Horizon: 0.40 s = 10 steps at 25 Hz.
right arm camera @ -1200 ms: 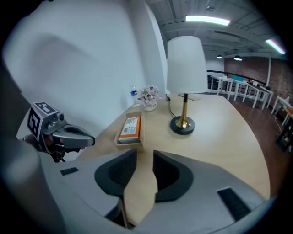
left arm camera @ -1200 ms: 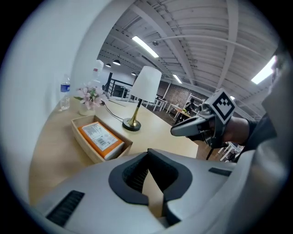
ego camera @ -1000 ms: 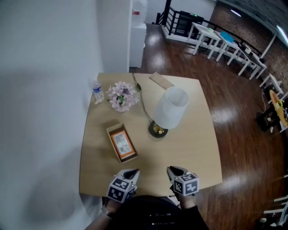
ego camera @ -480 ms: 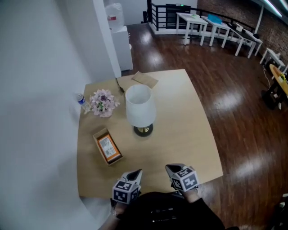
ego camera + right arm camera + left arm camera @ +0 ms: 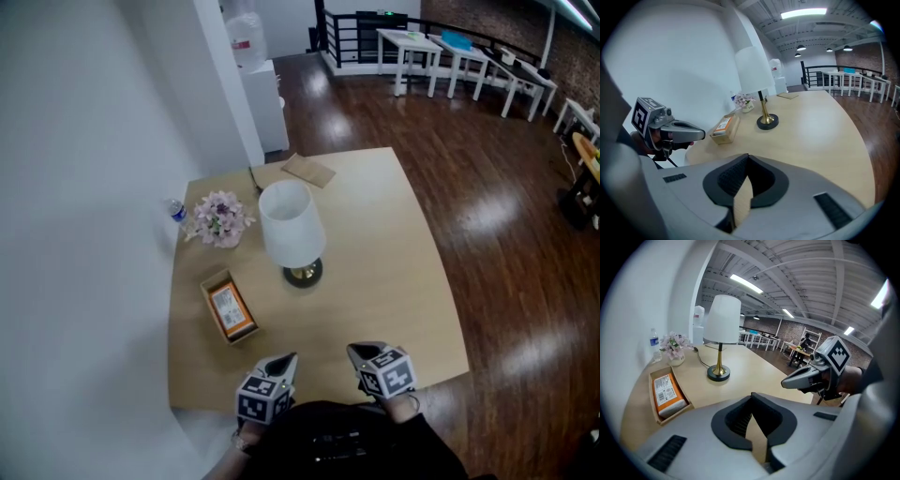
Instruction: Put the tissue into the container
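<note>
An orange tissue pack (image 5: 230, 310) lies inside a shallow open cardboard container (image 5: 214, 281) on the left half of the wooden table (image 5: 394, 272). The left gripper view shows the same pack (image 5: 665, 391) at its left. My left gripper (image 5: 278, 364) and right gripper (image 5: 359, 354) hover side by side over the table's near edge, well short of the container. Both are shut with nothing between the jaws. The left gripper view has its own shut tips (image 5: 752, 394) and the right gripper (image 5: 787, 383) beside them. The right gripper view has its shut tips (image 5: 748, 155) and the container (image 5: 724, 129) beyond.
A table lamp (image 5: 292, 230) with a white shade stands mid-table, its cord running to the far edge. A small flower pot (image 5: 221, 217) and a water bottle (image 5: 176, 211) sit by the white wall at left. A brown pad (image 5: 308, 170) lies at the far edge.
The head view has swung, so the table shows from a different angle. Both grippers stay over the near edge. Nothing on the table has moved.
</note>
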Tool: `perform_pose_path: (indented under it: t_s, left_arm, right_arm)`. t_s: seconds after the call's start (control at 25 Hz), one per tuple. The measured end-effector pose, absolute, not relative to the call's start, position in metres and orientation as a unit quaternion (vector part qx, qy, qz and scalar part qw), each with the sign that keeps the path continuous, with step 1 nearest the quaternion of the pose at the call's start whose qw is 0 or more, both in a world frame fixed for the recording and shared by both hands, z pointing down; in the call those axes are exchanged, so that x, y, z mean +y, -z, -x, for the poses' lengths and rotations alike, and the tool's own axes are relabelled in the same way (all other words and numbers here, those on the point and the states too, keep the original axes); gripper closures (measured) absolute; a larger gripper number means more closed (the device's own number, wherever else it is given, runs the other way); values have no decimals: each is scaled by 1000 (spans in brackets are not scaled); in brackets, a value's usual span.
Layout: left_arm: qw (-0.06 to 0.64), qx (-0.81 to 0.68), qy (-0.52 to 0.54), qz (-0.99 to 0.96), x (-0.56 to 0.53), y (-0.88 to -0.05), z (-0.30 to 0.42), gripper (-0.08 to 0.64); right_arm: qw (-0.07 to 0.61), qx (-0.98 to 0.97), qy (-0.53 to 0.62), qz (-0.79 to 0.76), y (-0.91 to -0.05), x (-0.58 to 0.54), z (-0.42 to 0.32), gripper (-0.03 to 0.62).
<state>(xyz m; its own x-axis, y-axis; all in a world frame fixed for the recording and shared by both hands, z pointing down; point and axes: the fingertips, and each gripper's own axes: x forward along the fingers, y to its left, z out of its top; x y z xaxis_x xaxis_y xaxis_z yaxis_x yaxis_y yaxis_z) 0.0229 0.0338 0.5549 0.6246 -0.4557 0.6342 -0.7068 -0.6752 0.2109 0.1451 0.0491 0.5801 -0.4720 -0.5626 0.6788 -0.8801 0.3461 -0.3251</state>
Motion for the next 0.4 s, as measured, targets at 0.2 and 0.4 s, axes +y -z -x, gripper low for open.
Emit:
perform_pose_path:
  t_s: [0.2, 0.4]
  left_arm:
    - [224, -328, -281, -874, 33, -557, -20, 565]
    - [226, -325, -289, -872, 32, -560, -16, 564]
  right_arm:
    - [220, -785, -348, -463, -583, 48, -144, 609]
    - [216, -782, -351, -467, -586, 47, -140, 609]
